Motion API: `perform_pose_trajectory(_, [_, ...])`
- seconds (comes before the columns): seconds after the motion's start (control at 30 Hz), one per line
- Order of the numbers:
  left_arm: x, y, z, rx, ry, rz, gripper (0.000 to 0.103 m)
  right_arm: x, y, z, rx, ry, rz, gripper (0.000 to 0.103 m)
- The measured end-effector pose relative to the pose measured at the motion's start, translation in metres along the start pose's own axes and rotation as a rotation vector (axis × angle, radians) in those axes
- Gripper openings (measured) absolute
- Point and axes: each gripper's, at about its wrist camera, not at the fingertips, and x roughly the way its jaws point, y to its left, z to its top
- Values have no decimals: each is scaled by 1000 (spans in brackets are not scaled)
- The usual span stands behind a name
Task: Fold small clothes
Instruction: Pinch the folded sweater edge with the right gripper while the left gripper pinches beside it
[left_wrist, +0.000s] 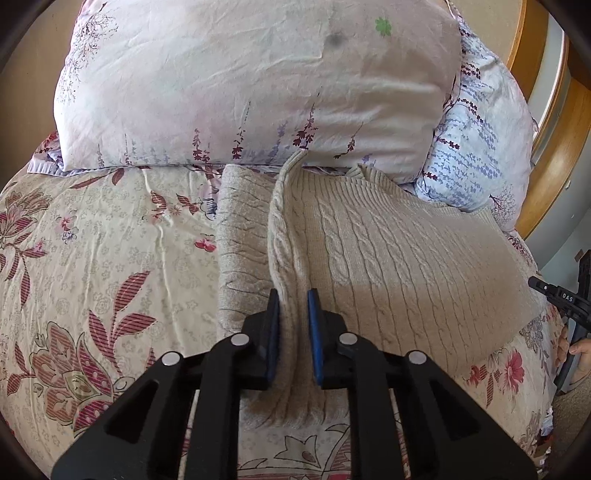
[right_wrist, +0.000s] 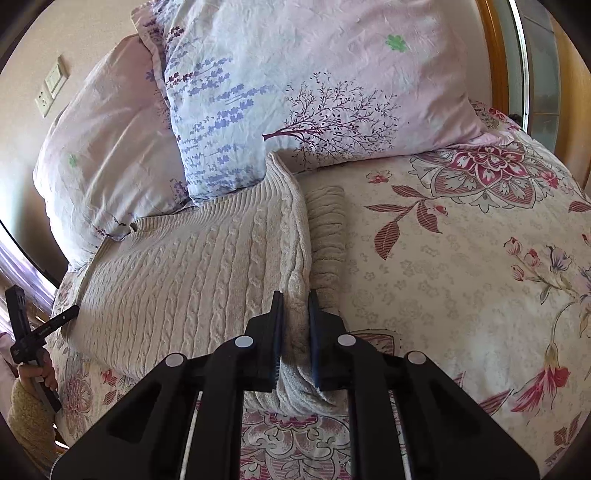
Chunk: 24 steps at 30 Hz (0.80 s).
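White letters "DAS" on the black handheld device (left_wrist: 561, 295) at the left-wrist view's right edge.

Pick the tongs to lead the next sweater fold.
Left, marginally. Both left tongs and right tongs are shut on the sweater edges, but right's grab looks bunched, with a ribbed sleeve lying outside it.

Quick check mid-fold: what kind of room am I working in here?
Most likely a bedroom: the cable-knit sweater lies on a bed with a floral bedspread, two pillows at its head, and a wooden headboard behind.
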Motion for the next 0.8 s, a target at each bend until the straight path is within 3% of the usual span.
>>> perform_pose_trajectory(0.2, [-14, 15, 1, -78, 2, -92, 11, -24, -4, 1, 48, -49, 59, 10])
perform_pose_trajectory(0.37, [-23, 28, -1, -119, 12, -169, 10, -31, -10, -6, 94, -36, 88, 10])
perform_pose_trajectory(0.6, [-21, 39, -6, -121, 43, -189, 10, -27, -20, -24, 144, 19, 48, 10])
perform_pose_trajectory(0.8, [-11, 43, -8, -96, 57, -146, 10, -20, -18, -34, 128, 56, -45, 9])
